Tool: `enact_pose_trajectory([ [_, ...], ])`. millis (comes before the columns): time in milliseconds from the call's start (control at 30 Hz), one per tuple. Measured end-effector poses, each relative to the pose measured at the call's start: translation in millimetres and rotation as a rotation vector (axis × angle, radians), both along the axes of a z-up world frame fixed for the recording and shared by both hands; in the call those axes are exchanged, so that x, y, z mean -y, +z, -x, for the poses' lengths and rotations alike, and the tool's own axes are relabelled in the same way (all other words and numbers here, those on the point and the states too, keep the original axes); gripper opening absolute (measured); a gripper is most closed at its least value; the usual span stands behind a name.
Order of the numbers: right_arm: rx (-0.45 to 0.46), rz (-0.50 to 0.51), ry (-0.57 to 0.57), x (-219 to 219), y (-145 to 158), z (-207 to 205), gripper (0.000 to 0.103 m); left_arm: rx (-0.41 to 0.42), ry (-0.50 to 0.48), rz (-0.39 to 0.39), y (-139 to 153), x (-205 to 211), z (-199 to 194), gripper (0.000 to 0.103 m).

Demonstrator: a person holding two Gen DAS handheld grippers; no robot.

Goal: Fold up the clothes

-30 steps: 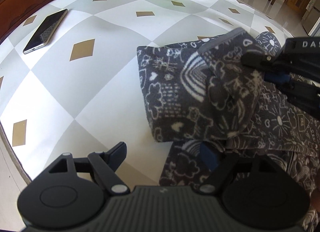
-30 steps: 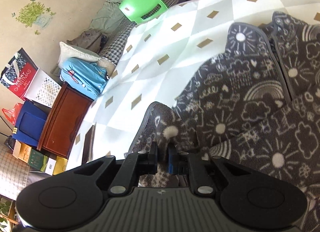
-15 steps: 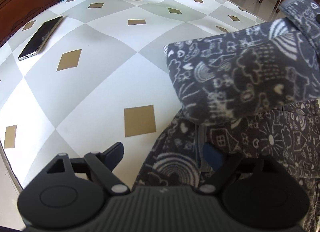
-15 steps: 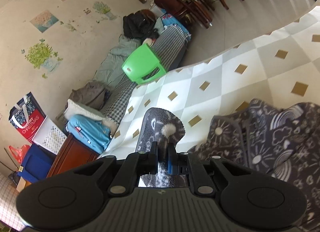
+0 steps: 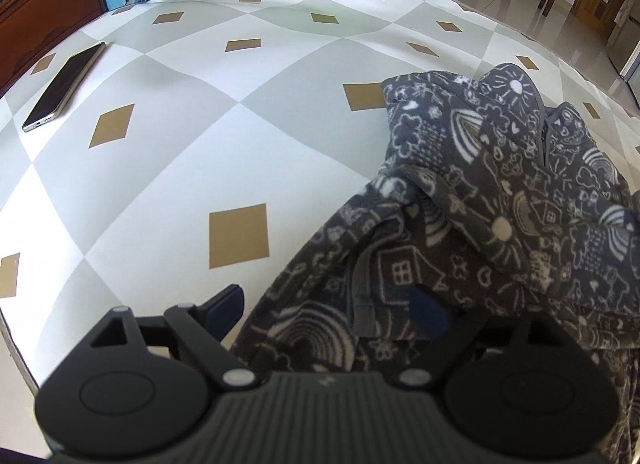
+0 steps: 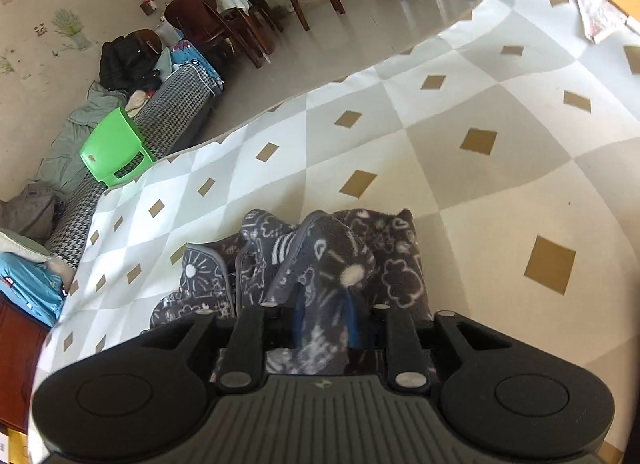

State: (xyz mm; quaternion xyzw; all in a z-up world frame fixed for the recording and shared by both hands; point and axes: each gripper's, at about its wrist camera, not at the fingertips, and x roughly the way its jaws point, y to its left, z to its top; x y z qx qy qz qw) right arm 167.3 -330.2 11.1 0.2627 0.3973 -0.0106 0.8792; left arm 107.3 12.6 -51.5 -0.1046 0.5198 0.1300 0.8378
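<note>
Far left of the left wrist view: a phone (image 5: 64, 86) lies flat on the diamond-patterned sheet (image 5: 224, 152), well apart from everything else. Dark wooden headboard behind it.

Left gripper (image 5: 326, 304) points steeply down at the sheet near the bed's edge, jaws spread wide and opening further. Its left finger hangs over bare sheet; its right finger sits over the cloth. The near edge of the grey doodle-print fleece garment (image 5: 492, 200) lies between the two, but neither pad presses on it.

The garment lies bunched on the right half of that view, one layer folded over another, a grey-trimmed edge running down its upper part.

Right wrist view: green plastic stool (image 6: 114, 148) and a houndstooth cushion (image 6: 160, 128) at left, beyond the bed. Dining chairs further back.

Right gripper (image 6: 324, 316) is low over the same garment (image 6: 396, 264), jaws parting. A fold of fleece stands up between the blue pads; blur hides whether they touch the cloth. Bare sheet lies to the right.
</note>
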Motion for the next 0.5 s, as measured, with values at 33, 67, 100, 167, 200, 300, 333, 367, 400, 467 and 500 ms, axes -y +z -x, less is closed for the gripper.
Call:
enact_pose_trajectory([
  [33, -0.01, -0.031, -0.018, 6.9, -2.3, 2.7, 0.03, -0.002, 0.003, -0.001, -0.8, 0.4, -0.5, 0.09],
  [67, -0.02, -0.062, -0.037, 13.8, -4.6, 5.4, 0.034, -0.006, 0.007, -0.002, -1.9, 0.7, -1.0, 0.09],
  [100, -0.029, -0.066, -0.05, 17.8, -5.3, 7.1, 0.036, -0.009, 0.012, -0.003, -3.2, 0.7, -1.8, 0.09],
  [167, -0.035, -0.058, -0.066, 22.4, -5.7, 8.4, 0.037, -0.011, 0.022, -0.009, -5.0, 1.2, -3.4, 0.09],
  [200, -0.034, -0.059, -0.066, 24.5, -5.6, 9.1, 0.037, -0.011, 0.026, -0.014, -5.6, 1.5, -4.2, 0.09],
  [300, -0.021, -0.067, -0.047, 27.1, -5.7, 10.6, 0.038, 0.004, 0.036, -0.024, -6.3, 1.8, -7.5, 0.091],
  [333, -0.015, -0.065, -0.037, 26.8, -5.6, 11.0, 0.038, 0.008, 0.038, -0.029, -6.5, 2.4, -8.6, 0.092],
  [367, -0.013, -0.057, -0.026, 26.4, -5.9, 10.9, 0.039, 0.012, 0.039, -0.034, -6.9, 3.0, -9.8, 0.092],
  [400, -0.011, -0.05, -0.01, 24.8, -6.6, 9.8, 0.039, 0.012, 0.041, -0.041, -7.7, 3.6, -11.1, 0.092],
  [467, -0.005, -0.046, 0.027, 21.1, -8.4, 7.8, 0.04, 0.012, 0.044, -0.054, -9.4, 4.8, -13.6, 0.092],
  [500, -0.002, -0.051, 0.05, 17.8, -10.5, 5.7, 0.04, 0.01, 0.046, -0.058, -10.4, 5.2, -14.7, 0.092],
])
